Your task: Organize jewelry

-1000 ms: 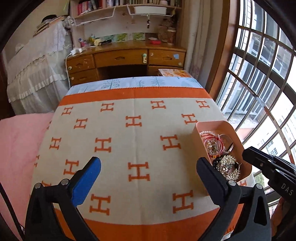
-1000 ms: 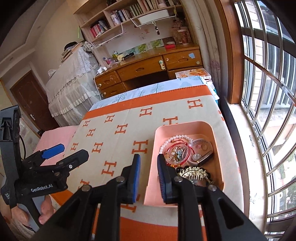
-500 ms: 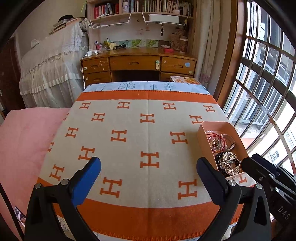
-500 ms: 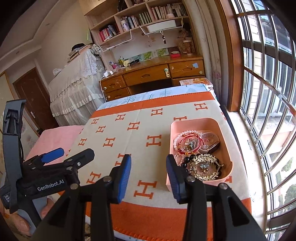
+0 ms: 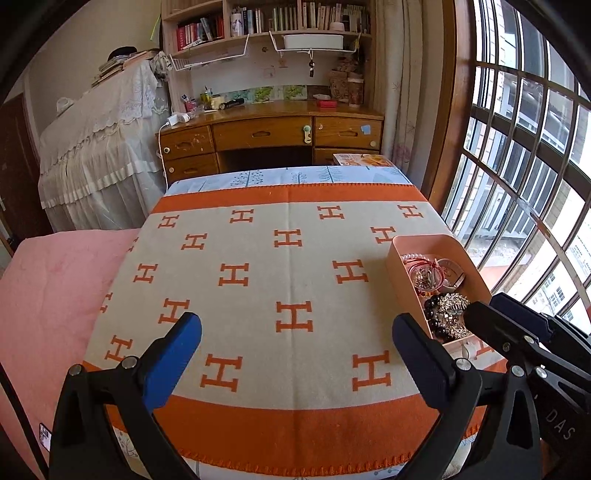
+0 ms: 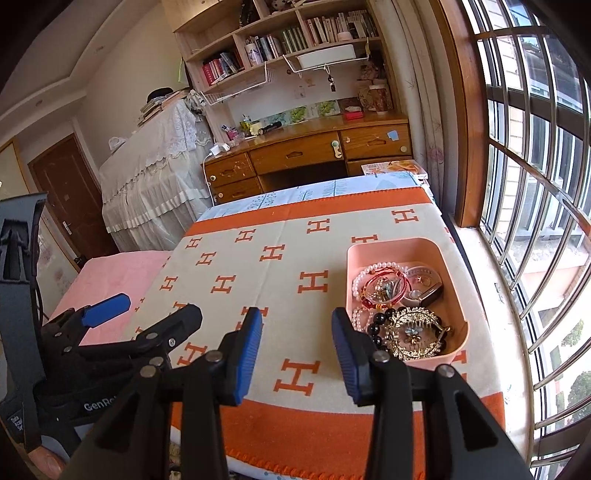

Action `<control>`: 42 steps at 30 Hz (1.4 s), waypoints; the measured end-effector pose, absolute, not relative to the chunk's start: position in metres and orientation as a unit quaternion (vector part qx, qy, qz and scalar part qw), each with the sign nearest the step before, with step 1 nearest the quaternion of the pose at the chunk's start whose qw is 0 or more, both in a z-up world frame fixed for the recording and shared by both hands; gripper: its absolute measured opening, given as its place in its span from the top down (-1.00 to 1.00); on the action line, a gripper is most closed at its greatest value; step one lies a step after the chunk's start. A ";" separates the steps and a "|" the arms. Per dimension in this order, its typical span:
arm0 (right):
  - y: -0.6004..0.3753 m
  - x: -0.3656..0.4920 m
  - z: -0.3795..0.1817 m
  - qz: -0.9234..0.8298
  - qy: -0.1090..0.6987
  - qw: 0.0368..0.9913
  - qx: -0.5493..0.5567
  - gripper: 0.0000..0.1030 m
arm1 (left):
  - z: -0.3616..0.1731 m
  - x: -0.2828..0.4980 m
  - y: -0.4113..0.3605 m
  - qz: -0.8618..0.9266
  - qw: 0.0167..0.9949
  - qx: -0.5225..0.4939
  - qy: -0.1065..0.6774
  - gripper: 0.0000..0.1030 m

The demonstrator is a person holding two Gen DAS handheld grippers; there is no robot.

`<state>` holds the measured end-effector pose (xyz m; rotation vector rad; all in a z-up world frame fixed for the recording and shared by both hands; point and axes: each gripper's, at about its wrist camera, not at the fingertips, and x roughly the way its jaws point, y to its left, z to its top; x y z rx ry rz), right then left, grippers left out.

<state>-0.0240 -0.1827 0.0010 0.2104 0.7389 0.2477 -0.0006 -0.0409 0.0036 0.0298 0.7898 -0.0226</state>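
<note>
A lived-in home bedroom: a wooden desk with drawers [image 5: 271, 134], wall shelves packed with books [image 5: 266, 18], lace-draped furniture [image 5: 99, 155], barred bay window [image 5: 524, 177], and an orange-and-cream blanket [image 5: 266, 288] over a bed.

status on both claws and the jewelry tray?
Left claw open, empty, over the orange-and-cream H-patterned blanket. Right claw open, empty, beside the pink plastic tray. Jewelry piled inside the tray; nothing in the way.

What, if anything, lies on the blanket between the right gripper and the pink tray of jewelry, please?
Nothing: in the right wrist view only bare H-patterned blanket lies between the open right gripper and the pink tray, which sits just beside its right finger.
</note>
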 end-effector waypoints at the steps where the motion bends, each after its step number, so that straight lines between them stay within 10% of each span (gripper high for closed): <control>1: -0.183 -0.024 0.001 0.120 0.359 0.920 0.103 0.23 | 0.003 -0.001 -0.041 -0.011 0.923 0.014 0.385 -0.98; 42: -0.184 -0.029 0.000 0.125 0.353 0.921 0.107 0.23 | 0.006 -0.007 -0.038 -0.006 0.926 0.014 0.378 -0.98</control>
